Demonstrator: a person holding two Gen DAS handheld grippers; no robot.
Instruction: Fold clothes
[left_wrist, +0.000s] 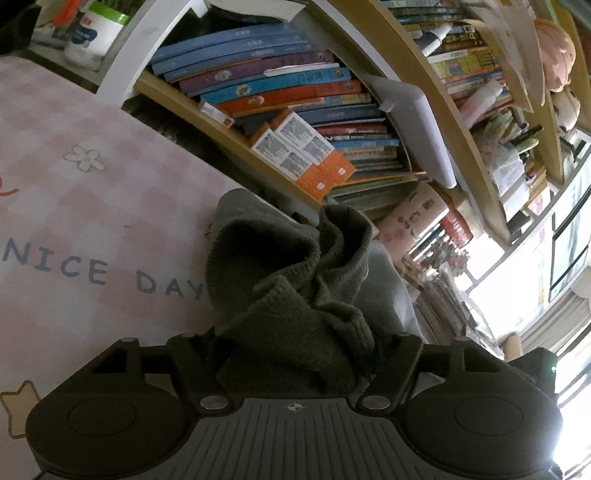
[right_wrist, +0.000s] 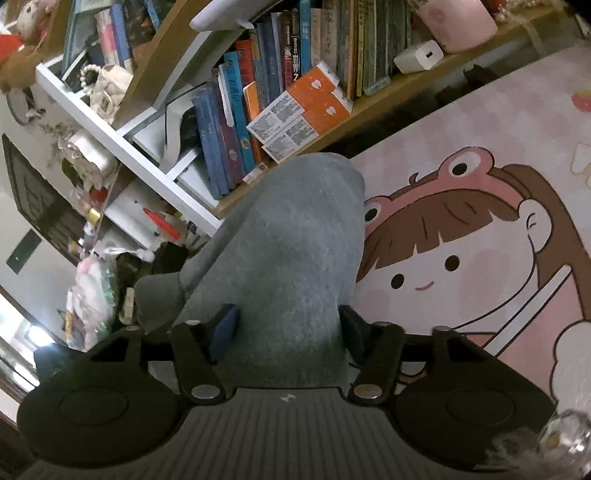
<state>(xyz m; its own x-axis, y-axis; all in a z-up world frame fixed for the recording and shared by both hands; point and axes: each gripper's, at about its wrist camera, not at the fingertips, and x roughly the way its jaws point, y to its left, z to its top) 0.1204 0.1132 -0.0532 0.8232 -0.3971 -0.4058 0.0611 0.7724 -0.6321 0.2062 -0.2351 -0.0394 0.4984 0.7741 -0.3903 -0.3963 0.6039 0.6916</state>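
Behind the pink mat (left_wrist: 74, 192), crowded bookshelves (left_wrist: 295, 96).

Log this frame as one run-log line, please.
task: fold clothes | left gripper: shut on dark green knit | right gripper: shut on grey fabric | surface: pink printed mat | fold: not yet done

Two garments were out: one dark olive knit sweater (left_wrist: 295, 295) and one grey fleece piece (right_wrist: 288, 258). Two grippers held them, the left gripper (left_wrist: 299, 354) and the right gripper (right_wrist: 286, 328). One pink cartoon mat (right_wrist: 480, 258) covered the surface. Two orange boxes (right_wrist: 317, 99) leaned against the shelved books, which were too many to count. One white charger plug (right_wrist: 419, 55) sat on the shelf.
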